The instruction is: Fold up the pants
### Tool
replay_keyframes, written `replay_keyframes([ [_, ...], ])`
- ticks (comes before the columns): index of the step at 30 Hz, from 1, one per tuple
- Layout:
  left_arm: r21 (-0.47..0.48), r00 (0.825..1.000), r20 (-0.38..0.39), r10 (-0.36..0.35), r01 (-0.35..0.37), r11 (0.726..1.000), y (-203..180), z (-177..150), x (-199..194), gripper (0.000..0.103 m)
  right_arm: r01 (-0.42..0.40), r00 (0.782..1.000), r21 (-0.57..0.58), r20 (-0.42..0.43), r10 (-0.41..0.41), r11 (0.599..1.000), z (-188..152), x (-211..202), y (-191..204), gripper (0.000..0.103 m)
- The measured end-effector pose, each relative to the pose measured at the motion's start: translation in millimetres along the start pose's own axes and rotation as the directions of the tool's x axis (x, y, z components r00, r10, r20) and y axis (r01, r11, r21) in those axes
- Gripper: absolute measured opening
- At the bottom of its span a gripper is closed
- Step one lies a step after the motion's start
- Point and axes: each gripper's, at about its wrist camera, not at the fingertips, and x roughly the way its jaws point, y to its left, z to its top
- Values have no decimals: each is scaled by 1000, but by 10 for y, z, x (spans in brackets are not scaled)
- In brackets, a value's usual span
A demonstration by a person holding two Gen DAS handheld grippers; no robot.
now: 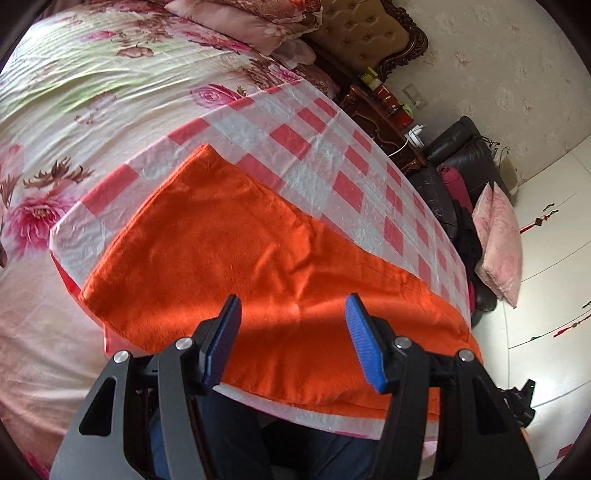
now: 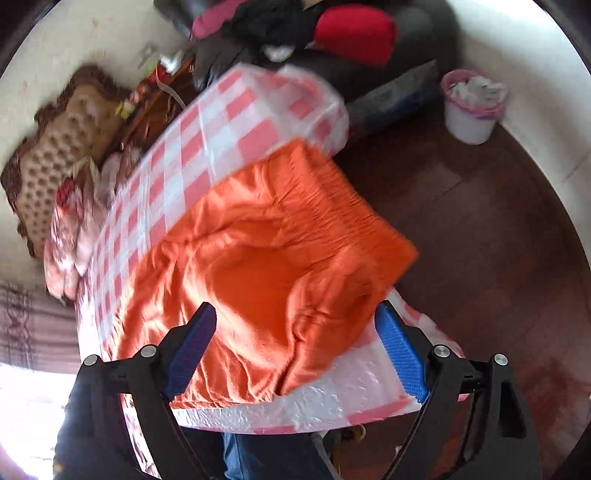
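Orange pants (image 1: 236, 258) lie flat on a pink-and-white checked plastic sheet (image 1: 314, 147) spread over the bed. In the right wrist view the pants (image 2: 266, 266) show a gathered elastic waistband (image 2: 343, 199) near the sheet's far corner, with wrinkles across the seat. My left gripper (image 1: 293, 312) hovers over the near edge of the fabric, blue pads apart, nothing between them. My right gripper (image 2: 295, 317) stands wide open above the wrinkled cloth, and nothing is pinched.
A floral bedspread (image 1: 74, 110) and pillows (image 1: 240, 18) fill the bed beyond the sheet. A padded headboard (image 1: 362, 33), a cluttered nightstand (image 1: 388, 107) and a dark sofa (image 1: 461, 147) lie past it. A white bin with a pink liner (image 2: 472, 107) stands on the dark wood floor (image 2: 480, 258).
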Motion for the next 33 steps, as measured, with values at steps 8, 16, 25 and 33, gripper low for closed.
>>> replay_keyframes([
  [8,-265,943,-135,-304,261,928,252,-295,12,49,-136,982,-67,122,143,989,-3,-251,271,21],
  [16,-434,819,-327,-471,312,845,-88,-720,715,43,-318,919,-102,210,333,943,319,-763,619,21],
  [25,-497,824,-358,-439,230,837,-38,-845,1027,42,-376,901,-91,198,387,922,434,-954,747,20],
  [33,-510,829,-359,-429,211,834,-103,-879,1133,17,-384,900,-86,187,394,919,518,-1049,757,20],
])
